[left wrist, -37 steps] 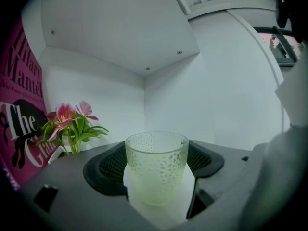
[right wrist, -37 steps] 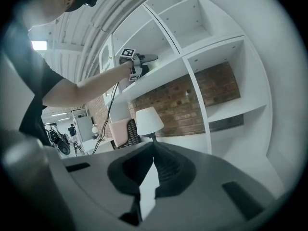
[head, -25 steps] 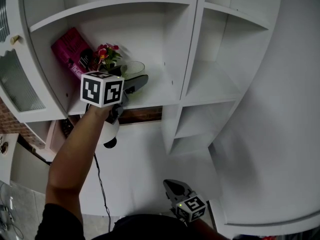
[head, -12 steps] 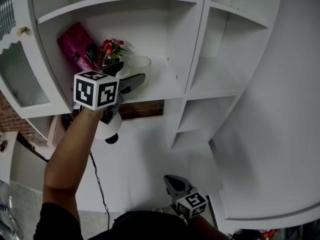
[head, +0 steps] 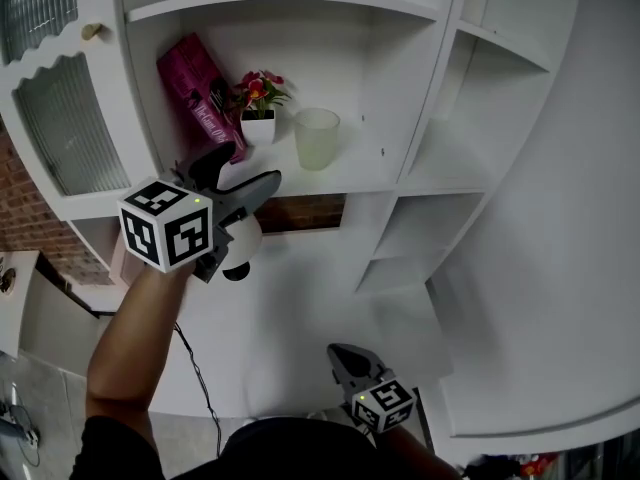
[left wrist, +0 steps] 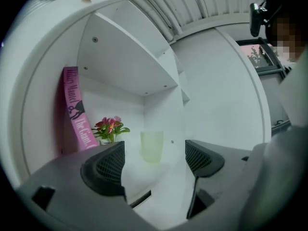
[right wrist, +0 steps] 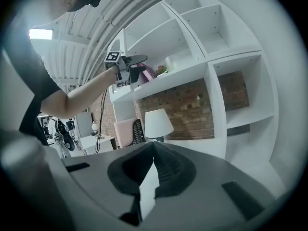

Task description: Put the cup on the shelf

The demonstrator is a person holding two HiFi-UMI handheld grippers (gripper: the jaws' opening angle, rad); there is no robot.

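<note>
A pale green translucent cup (head: 316, 138) stands upright on the white shelf (head: 375, 176), right of a small potted flower (head: 258, 96). My left gripper (head: 248, 168) is open and holds nothing; it hangs in front of and below the shelf edge, well apart from the cup. In the left gripper view the cup (left wrist: 151, 147) shows between the spread jaws of that gripper (left wrist: 154, 154), farther back on the shelf. My right gripper (head: 345, 360) is low near my body, shut with nothing in it. The right gripper view shows its jaws (right wrist: 153, 150) closed and the cup (right wrist: 173, 61) far off.
A pink book (head: 200, 93) leans against the compartment's left wall behind the flower. A glass-fronted cabinet door (head: 60, 118) is at the left. More white compartments (head: 440, 148) lie to the right. A white lamp (right wrist: 159, 123) stands before a brick wall below the shelf.
My left gripper has drawn back from the cup, down and to the left, leaving the cup standing alone on the shelf. The right gripper has hardly moved.
</note>
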